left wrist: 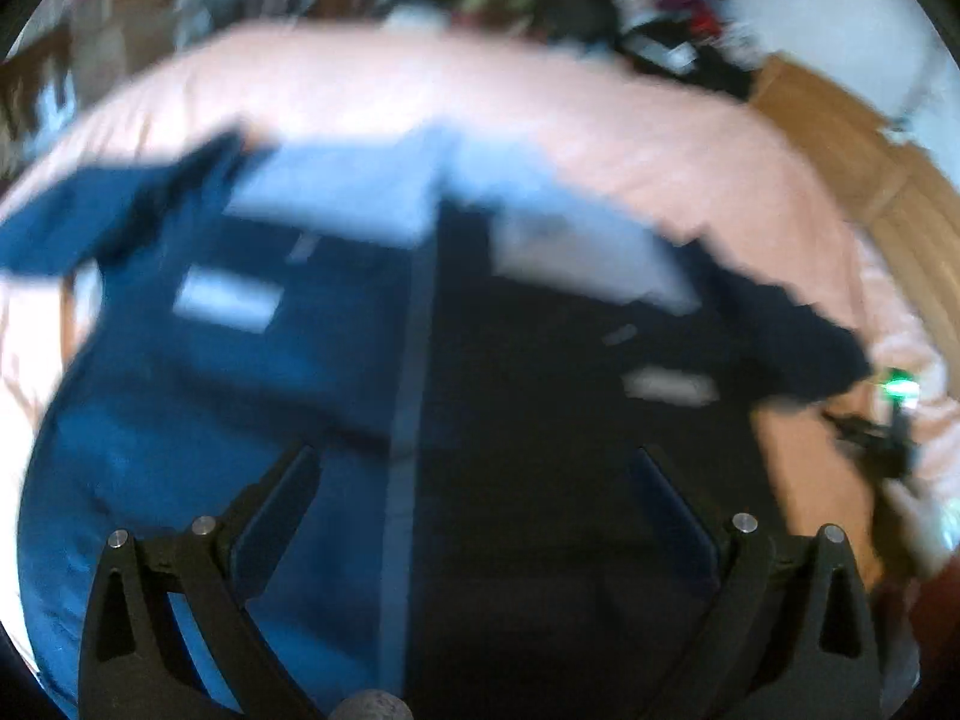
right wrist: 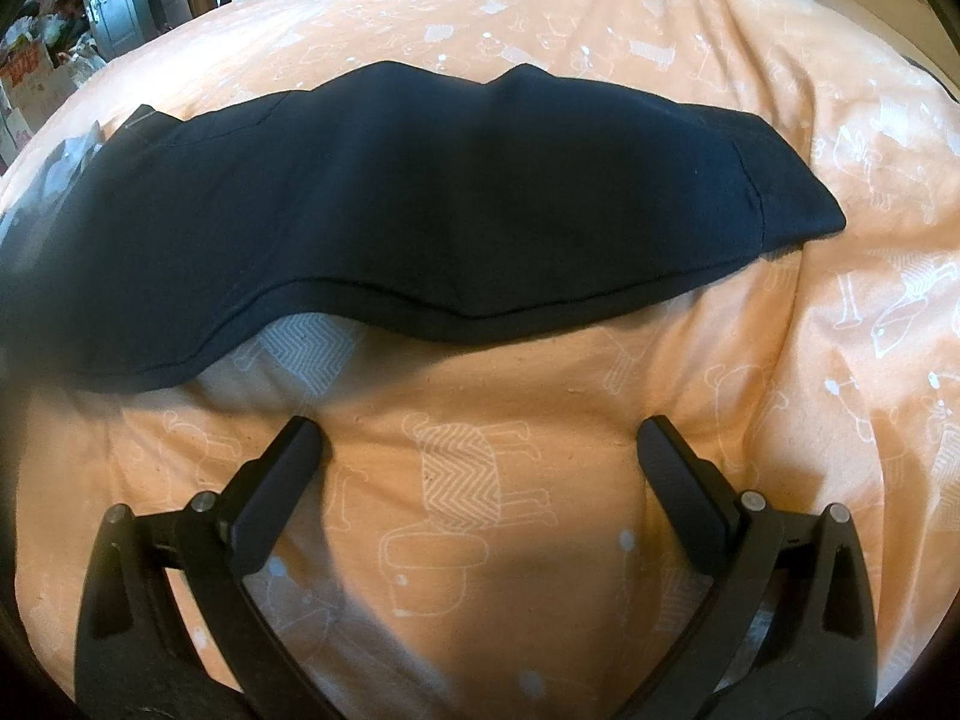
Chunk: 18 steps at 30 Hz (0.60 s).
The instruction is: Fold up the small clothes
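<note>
Peach bedsheet (right wrist: 660, 90) | dark garment (right wrist: 420, 210) flat, apparently | left gripper (left wrist: 474, 462), right gripper (right wrist: 480, 432) agape

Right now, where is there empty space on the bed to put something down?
Bare orange bedspread lies between the dark garment and the right tongs, plus beyond its far edge. Under the left tongs, the garment covers nearly everything.

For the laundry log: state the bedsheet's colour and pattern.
The bedsheet is orange with white outlined animals, some zigzag-filled; clearest in the right wrist view.
</note>
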### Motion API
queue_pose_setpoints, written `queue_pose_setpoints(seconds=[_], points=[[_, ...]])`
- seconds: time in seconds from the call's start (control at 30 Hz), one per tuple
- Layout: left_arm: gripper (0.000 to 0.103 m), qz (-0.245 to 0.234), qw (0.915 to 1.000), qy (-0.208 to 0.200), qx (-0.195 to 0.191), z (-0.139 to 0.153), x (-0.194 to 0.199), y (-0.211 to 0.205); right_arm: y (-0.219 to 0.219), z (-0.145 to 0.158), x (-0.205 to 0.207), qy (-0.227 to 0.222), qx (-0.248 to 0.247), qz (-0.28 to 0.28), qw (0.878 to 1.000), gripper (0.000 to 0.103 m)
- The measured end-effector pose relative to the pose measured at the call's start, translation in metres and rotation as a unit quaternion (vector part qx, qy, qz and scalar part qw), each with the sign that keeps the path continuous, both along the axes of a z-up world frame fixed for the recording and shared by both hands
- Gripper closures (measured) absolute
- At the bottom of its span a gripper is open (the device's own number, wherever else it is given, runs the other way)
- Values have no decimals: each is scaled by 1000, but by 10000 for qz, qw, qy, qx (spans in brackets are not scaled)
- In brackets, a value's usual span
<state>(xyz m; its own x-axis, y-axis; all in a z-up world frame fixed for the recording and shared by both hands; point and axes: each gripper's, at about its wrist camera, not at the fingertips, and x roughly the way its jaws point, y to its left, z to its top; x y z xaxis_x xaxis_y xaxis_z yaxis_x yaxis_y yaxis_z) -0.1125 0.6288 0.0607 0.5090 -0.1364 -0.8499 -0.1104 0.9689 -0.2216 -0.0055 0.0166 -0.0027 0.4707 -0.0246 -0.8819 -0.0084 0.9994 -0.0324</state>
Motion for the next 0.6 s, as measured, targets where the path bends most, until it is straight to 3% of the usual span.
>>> queue_pose_setpoints(seconds=[0.07, 0.1, 0.3, 0.4, 0.47, 0.53, 0.6], points=[[0, 15, 9994, 339, -86, -34, 6, 13, 0, 0, -1, 0, -13, 2, 10000, 0], [0, 5, 9996, 260, -71, -39, 6, 13, 1, 0, -1, -8, -12, 0, 10000, 0], [0, -17, 9995, -319, 17, -43, -8, 17, -2, -3, 4, 75, 5, 75, 9999, 0], [0, -47, 9994, -342, 31, -42, -9, 14, -2, -2, 10, 177, -21, 186, 9997, 0], [0, -75, 9996, -280, 0, -39, -7, 15, 6, 8, 13, 528, -280, 344, 9976, 0], [0, -142, 9996, -227, -33, -35, -6, 10, 17, 27, 4, 198, -262, 479, 9983, 0], [0, -256, 9994, -202, -99, -34, -6, 9, 31, 59, -16, -381, 116, 687, 9968, 0]])
